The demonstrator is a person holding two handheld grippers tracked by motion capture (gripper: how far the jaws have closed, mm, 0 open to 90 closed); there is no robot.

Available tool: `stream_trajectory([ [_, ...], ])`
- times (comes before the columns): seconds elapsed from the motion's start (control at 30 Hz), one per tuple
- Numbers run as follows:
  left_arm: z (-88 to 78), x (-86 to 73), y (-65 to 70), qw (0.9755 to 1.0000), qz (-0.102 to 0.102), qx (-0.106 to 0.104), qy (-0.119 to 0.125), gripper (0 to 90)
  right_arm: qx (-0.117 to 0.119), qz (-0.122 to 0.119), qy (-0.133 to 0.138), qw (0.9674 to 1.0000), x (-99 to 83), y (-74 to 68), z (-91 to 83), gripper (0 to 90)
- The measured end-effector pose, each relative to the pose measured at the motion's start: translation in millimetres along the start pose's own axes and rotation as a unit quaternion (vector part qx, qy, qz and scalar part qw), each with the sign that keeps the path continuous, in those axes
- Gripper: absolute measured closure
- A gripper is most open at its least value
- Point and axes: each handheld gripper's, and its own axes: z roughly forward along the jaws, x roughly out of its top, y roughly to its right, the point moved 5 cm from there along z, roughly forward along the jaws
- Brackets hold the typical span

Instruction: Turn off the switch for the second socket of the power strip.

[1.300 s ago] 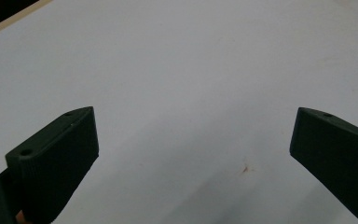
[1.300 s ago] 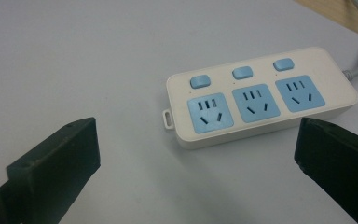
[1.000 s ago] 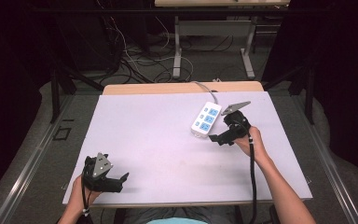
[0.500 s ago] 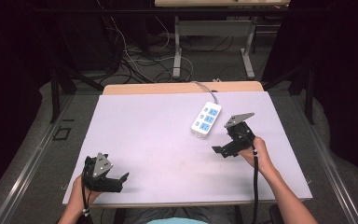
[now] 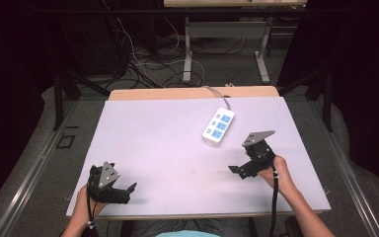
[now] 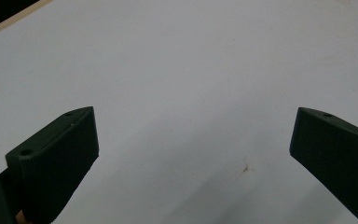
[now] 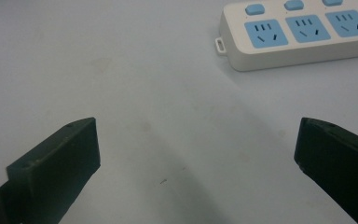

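A white power strip with blue sockets lies at the back right of the white table, its grey cord running off the far edge. My right gripper is held in a hand at the near right, a short way in front of the strip, open with nothing between its jaws. In the right gripper view the power strip lies beyond the right gripper, at the upper right. My left gripper rests at the near left corner, also open and empty. In the left gripper view the left gripper has bare tabletop between its wide-apart jaws.
A wooden strip borders the table's far edge. Beyond it, cables and the legs of another table stand on the floor. A small dark mark dots the tabletop near my left gripper.
My right gripper has drawn back from the power strip toward the near edge of the table. The left gripper has not moved.
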Motion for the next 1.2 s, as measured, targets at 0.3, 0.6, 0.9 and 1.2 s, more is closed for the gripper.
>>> stream_trajectory([
  [0.3, 0.0, 0.0, 0.1, 1.0000, 0.000, 0.000, 0.000, 0.9, -0.003, 0.000, -0.007, 1.0000, -17.1, -4.7, -4.0, 0.0],
  [0.6, 0.7, -0.1, 0.7, 1.0000, 0.003, -0.002, -0.001, 0.9, -0.004, 0.000, -0.007, 1.0000, -30.7, -9.2, -10.7, 0.0],
  [0.9, 1.4, -0.1, 0.1, 1.0000, 0.003, 0.001, -0.001, 1.0, -0.011, 0.004, 0.000, 0.9999, -42.0, -12.1, -15.2, 0.0],
  [1.2, 1.6, -0.4, 0.6, 1.0000, 0.000, -0.002, -0.003, 0.9, -0.016, 0.008, -0.004, 0.9998, -54.4, -15.7, -19.6, 0.0],
])
